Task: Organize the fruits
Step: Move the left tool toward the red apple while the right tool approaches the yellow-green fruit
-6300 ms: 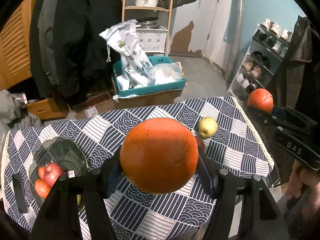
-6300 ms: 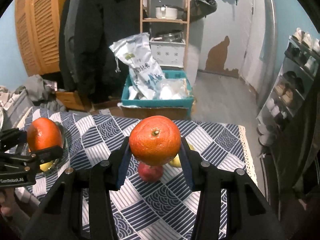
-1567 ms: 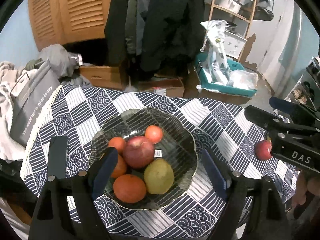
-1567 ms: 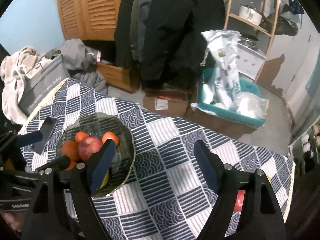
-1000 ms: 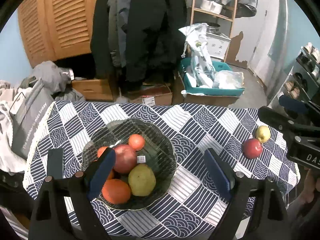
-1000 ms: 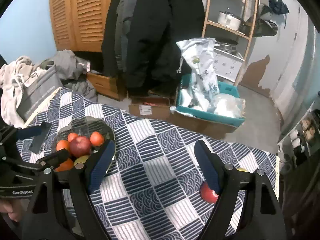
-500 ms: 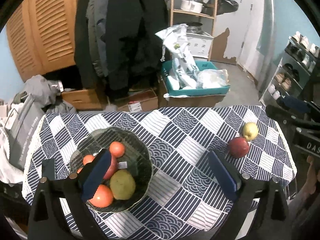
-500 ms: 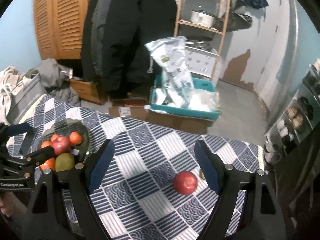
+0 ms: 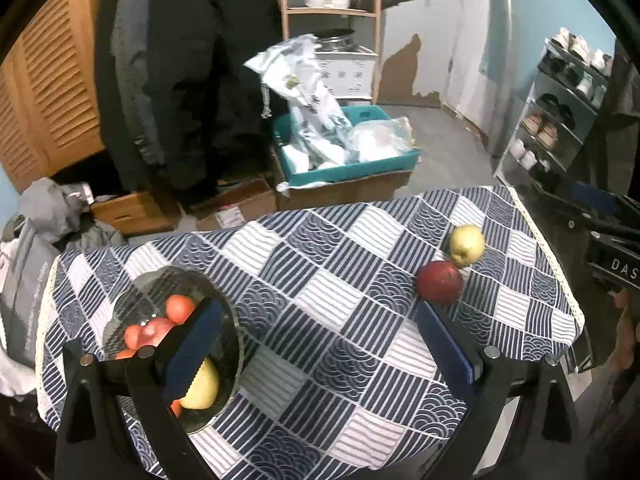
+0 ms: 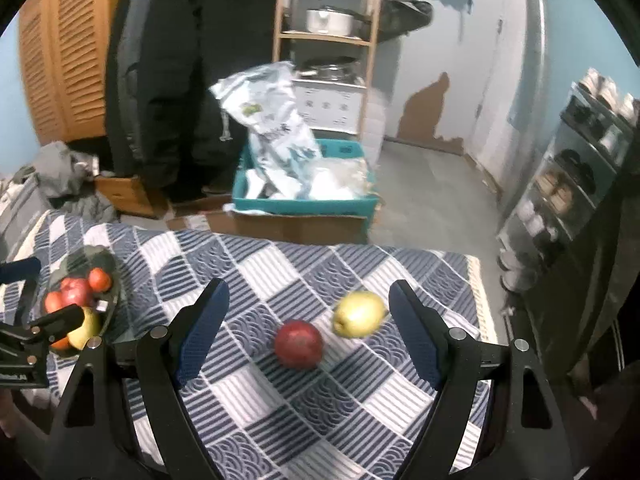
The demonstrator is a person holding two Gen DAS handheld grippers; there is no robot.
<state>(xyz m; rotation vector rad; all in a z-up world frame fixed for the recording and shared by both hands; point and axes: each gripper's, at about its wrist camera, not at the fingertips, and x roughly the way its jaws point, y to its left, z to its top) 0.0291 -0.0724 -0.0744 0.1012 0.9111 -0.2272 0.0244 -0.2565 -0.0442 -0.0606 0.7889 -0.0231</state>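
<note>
Both oranges are now seen in the glass bowl (image 9: 236,344); the left gripper (image 9: 316,356) and right gripper (image 10: 304,328) (jaws spread, empty) are swung toward the red apple (image 10: 298,343) and yellow apple (image 10: 359,313).

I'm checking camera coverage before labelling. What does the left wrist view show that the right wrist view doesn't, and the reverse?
Only the left wrist view shows its own open left gripper and the "DAS" lettering on the right tool. Only the right wrist view shows the open right gripper framing the red apple and yellow apple. Both show the two apples, the glass bowl of fruit and the patterned tablecloth.
</note>
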